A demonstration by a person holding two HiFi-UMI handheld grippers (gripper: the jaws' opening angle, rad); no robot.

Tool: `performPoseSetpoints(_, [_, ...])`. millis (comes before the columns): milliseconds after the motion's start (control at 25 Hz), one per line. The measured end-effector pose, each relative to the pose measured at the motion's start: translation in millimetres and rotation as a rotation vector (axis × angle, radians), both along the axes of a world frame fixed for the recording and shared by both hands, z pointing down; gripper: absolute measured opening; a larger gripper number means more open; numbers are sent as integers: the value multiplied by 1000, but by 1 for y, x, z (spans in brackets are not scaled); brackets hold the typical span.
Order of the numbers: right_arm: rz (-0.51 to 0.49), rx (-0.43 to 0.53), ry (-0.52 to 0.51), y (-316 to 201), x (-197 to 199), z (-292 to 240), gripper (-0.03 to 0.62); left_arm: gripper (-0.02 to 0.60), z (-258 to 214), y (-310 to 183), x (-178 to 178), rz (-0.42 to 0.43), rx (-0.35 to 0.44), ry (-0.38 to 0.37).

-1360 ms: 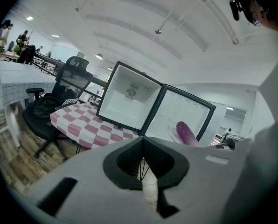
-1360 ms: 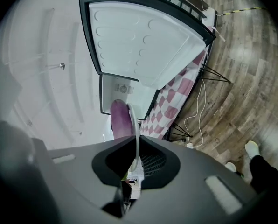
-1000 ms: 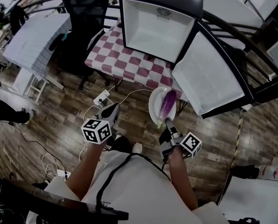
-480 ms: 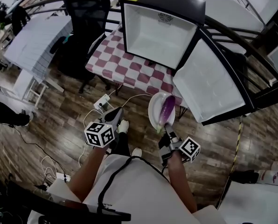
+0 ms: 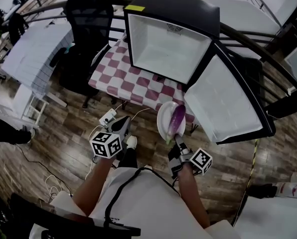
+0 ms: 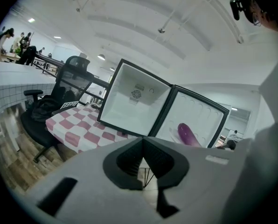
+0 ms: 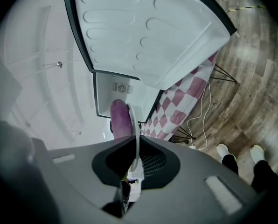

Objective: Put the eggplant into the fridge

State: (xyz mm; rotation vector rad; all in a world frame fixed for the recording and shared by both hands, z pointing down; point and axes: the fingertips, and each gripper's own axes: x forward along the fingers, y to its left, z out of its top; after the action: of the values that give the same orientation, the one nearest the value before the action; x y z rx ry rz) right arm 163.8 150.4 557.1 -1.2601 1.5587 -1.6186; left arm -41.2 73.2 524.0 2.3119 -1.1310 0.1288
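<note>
Eggplant (image 5: 177,117) location: on the white plate (image 5: 164,117), not yet in the fridge (image 5: 168,46). The right gripper (image 5: 177,139) is clenched on the plate's near rim. In the right gripper view the rim (image 7: 136,133) runs edge-on between the jaws, with the eggplant (image 7: 120,118) lying just beside it.

Key relation: the eggplant lies directly ahead of your right gripper, its long axis running away from the jaws toward the fridge, with the greenish stem end nearest the gripper. The fridge opening (image 7: 114,93) lies beyond the plate and slightly to the left in the head view. The open door (image 5: 223,103) stands to the right, near the plate's far edge. Judged from this, the next move is a forward carry angled left, keeping clear of the door.

Your right hand bears the load. The left gripper (image 5: 122,126) is beside it, well apart from the plate. Its jaws are pressed together on nothing, as the left gripper view shows.

Count:
- Eggplant: one
- Plate: one
- Fridge: one, with one door, interior bare
- Checkered table (image 5: 133,78): one, under the fridge
</note>
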Motion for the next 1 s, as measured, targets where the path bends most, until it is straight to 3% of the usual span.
performPoseSetpoints(1000, [76, -25, 38, -133, -27, -5, 29, 0, -4, -157, -9, 120, -10, 26])
